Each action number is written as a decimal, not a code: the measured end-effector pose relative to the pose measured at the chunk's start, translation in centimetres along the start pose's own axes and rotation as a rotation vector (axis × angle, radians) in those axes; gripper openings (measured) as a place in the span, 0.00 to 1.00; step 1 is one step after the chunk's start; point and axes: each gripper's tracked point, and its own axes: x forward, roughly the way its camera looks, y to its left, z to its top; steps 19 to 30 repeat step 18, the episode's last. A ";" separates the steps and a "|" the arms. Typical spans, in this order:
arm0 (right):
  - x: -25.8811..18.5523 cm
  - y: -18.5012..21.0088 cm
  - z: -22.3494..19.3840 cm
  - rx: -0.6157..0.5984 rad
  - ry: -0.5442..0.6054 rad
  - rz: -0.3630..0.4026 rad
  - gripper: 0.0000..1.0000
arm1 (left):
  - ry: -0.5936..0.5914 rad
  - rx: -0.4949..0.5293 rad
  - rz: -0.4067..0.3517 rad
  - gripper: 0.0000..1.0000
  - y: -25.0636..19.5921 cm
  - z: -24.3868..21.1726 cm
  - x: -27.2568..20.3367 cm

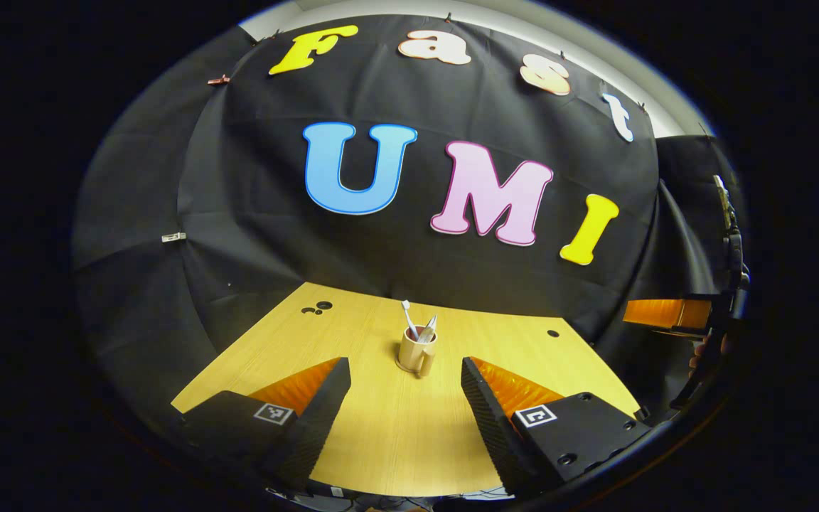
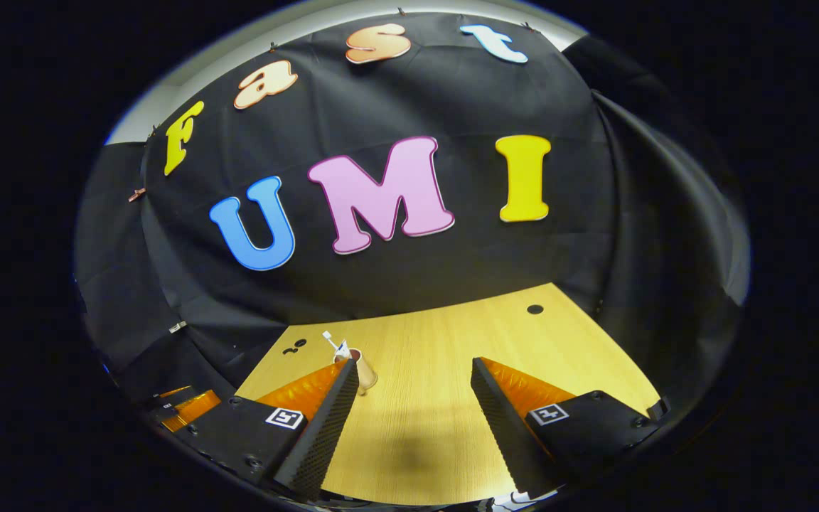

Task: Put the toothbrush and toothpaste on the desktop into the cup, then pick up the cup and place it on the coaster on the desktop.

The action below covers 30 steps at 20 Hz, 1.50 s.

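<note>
Two grippers, both with fingers spread wide and holding nothing. Left gripper (image 1: 404, 387) sits low centre of the left gripper view, aimed straight at the beige ceramic cup with a side handle (image 1: 417, 351), which stands upright on the light wood-grain desk (image 1: 395, 441), centre frame, apart from the fingertips. White toothbrush (image 1: 407, 318) and a pale toothpaste tube (image 1: 429, 328) stick up out of the cup, so the loading step looks done.

Right gripper (image 2: 415, 380) at bottom centre of the right gripper view, over bare desk (image 2: 452, 341). There the cup (image 2: 365, 371) is centre-left, partly hidden behind the left-hand finger of that gripper, toothbrush (image 2: 329, 339) poking out above it. The other gripper's body shows at the lower left edge of that view, and at the right edge of the left gripper view with a hand behind it.

Coaster: can't tell. There may be a thin disc under the cup base in the left gripper view, too small to call. Can't confirm whether the placement is done.

Risks, as I judge them:
- Cup is top-heavy with tall contents; a squeeze high on the rim or an off-centre pinch could tip it or let it rotate.
- Handle faces the camera side; a finger catching it would shove the cup instead of closing round it.
- Tilt in transit could throw the toothbrush out.
- Set down half off a coaster edge, the cup would rock.

Writing: no brand or label readable on cup, tube or brush. Square black-and-white fiducial markers on each gripper, no text. Dark round holes in the desk near the back edge.
</note>
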 end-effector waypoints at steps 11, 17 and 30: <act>-7.2 5.7 -3.6 -0.054 -0.048 0.105 0.98 | -0.106 0.022 -0.057 0.97 -2.2 0.2 -5.5; -7.3 5.1 -4.8 -0.005 -0.021 0.087 0.98 | -0.086 0.031 -0.066 0.97 -2.2 -0.6 -5.9; -7.4 5.2 -5.0 0.005 -0.018 0.091 0.98 | -0.083 0.032 -0.063 0.97 -2.2 -0.7 -5.9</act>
